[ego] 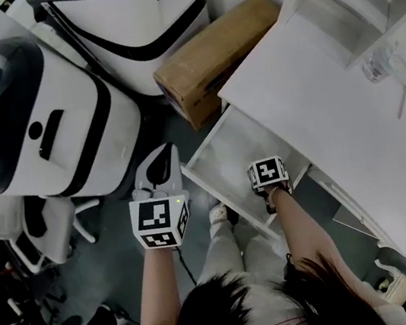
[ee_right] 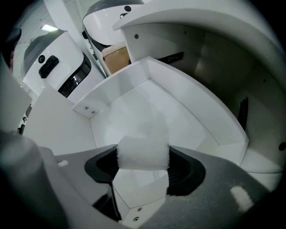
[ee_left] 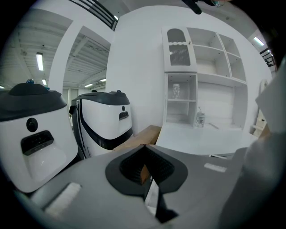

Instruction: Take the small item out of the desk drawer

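Our right gripper (ee_right: 143, 172) clamps a small fuzzy white block (ee_right: 143, 152) just above the open white desk drawer (ee_right: 134, 80). If we slacken the pinch, it could drop back in.

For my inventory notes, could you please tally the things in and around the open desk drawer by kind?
Big white-and-black rounded machines: 2
Brown cardboard box: 1
White fluffy block held in right claw: 1
Total: 4

Dim, grey light; both fisheye views blur and darken at edges.
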A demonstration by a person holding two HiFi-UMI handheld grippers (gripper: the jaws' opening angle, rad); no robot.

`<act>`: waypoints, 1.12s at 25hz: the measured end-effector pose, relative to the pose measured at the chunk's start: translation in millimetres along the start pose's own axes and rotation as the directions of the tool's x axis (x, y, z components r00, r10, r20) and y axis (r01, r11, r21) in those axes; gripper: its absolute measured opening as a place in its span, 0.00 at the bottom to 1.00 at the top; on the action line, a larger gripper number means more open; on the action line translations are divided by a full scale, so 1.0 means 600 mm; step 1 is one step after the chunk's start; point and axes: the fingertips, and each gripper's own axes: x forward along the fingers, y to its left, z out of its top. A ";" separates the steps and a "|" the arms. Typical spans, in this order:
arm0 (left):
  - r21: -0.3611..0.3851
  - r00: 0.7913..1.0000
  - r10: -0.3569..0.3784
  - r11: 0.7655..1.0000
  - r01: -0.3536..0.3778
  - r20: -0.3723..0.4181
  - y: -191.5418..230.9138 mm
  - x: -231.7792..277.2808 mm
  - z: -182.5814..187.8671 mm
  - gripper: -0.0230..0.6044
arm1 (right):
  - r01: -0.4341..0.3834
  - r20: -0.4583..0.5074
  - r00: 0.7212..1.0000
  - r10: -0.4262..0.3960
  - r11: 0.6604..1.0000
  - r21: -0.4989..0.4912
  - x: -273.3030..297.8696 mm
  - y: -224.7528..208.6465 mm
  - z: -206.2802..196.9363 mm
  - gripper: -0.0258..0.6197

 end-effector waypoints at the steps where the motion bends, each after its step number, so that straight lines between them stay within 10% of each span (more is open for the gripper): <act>1: 0.002 1.000 0.001 1.000 -0.001 0.004 0.000 -0.001 0.003 0.06 | 0.004 -0.002 1.000 -0.004 1.000 0.003 -0.006 0.000 0.000 0.49; 28: 0.012 0.995 0.006 1.000 -0.007 0.096 -0.017 -0.037 0.077 0.06 | -0.023 0.091 0.995 0.029 0.998 -0.065 -0.146 0.026 0.028 0.49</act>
